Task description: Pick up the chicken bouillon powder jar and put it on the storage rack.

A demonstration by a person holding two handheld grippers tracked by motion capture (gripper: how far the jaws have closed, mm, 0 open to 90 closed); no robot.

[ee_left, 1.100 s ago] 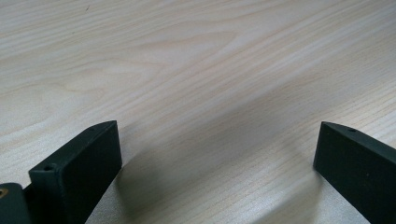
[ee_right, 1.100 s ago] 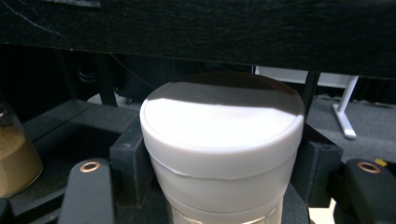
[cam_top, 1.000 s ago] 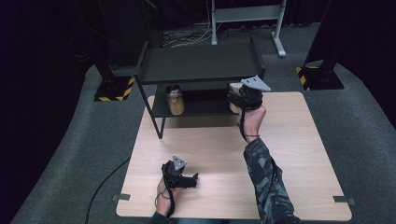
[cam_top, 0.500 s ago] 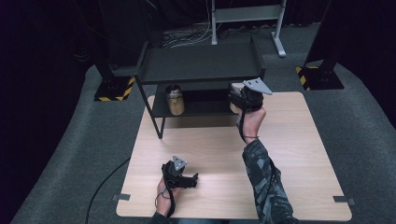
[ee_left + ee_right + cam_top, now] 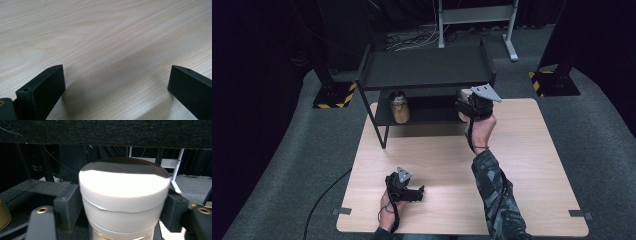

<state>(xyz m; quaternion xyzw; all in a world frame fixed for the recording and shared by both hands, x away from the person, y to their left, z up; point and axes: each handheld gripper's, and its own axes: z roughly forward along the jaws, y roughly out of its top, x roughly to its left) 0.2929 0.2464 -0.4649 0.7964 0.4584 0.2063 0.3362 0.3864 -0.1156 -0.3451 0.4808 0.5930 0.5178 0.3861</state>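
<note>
A jar with a white lid (image 5: 123, 192) stands on the lower shelf of a black rack, close in front of the right gripper view's camera. My right gripper (image 5: 124, 202) has this jar between its jaws, which have just been opening; the pads stand close beside the lid. In the high view the right gripper (image 5: 469, 106) is at the rack's right end, over the pale jar (image 5: 463, 116). My left gripper (image 5: 418, 193) rests on the wooden table (image 5: 522, 165) near the front edge. Its jaws (image 5: 116, 80) stand wide open over bare wood.
A second jar (image 5: 400, 106) with a golden body stands at the left of the lower shelf (image 5: 432, 118), and its side shows as a golden jar (image 5: 3, 213) in the right gripper view. The rack's top shelf (image 5: 427, 67) hangs low over the white-lidded jar. Dark stands with yellow-striped feet (image 5: 332, 97) flank the table.
The right hand has barely shifted at the rack's right end. The left gripper has kept still on the table.
</note>
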